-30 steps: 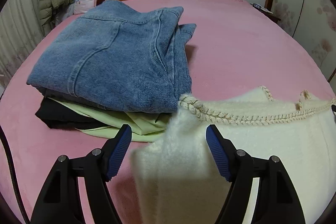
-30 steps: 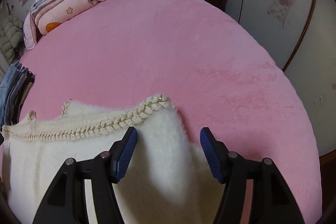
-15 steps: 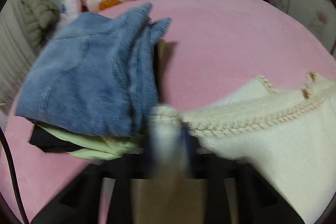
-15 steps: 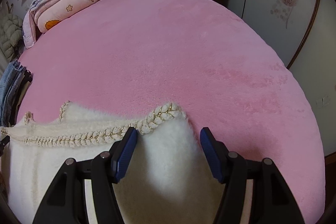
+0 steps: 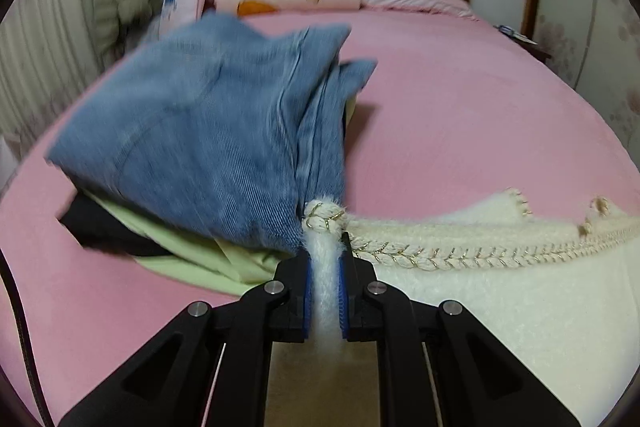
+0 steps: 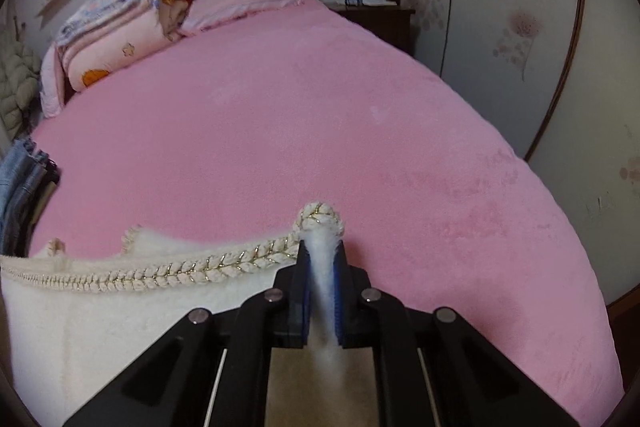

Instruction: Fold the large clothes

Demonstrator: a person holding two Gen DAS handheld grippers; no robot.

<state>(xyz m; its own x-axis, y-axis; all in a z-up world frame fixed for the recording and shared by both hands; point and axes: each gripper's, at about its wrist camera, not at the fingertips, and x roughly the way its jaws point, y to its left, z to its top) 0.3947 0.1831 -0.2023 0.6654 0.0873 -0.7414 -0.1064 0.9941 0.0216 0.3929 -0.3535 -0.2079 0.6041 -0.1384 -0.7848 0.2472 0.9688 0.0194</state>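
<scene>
Garment: fluffy cream sweater with braided gold-flecked trim (image 5: 500, 291) lies at the near edge of the pink bed (image 6: 320, 131), long axis left-right.
Left gripper (image 5: 324, 287): clamped on its left trim corner.
Right gripper (image 6: 322, 291): closing on its right corner.
Neighbour: folded blue jeans (image 5: 200, 139) far-left.
Change: both grippers stood wide 1 second ago.

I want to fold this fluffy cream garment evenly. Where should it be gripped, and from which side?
Probably at the two end corners of the braided trim on the cream garment, approached from its near side: the trim forms one straight edge. Each hand-held gripper, left and right, pinches one.
</scene>
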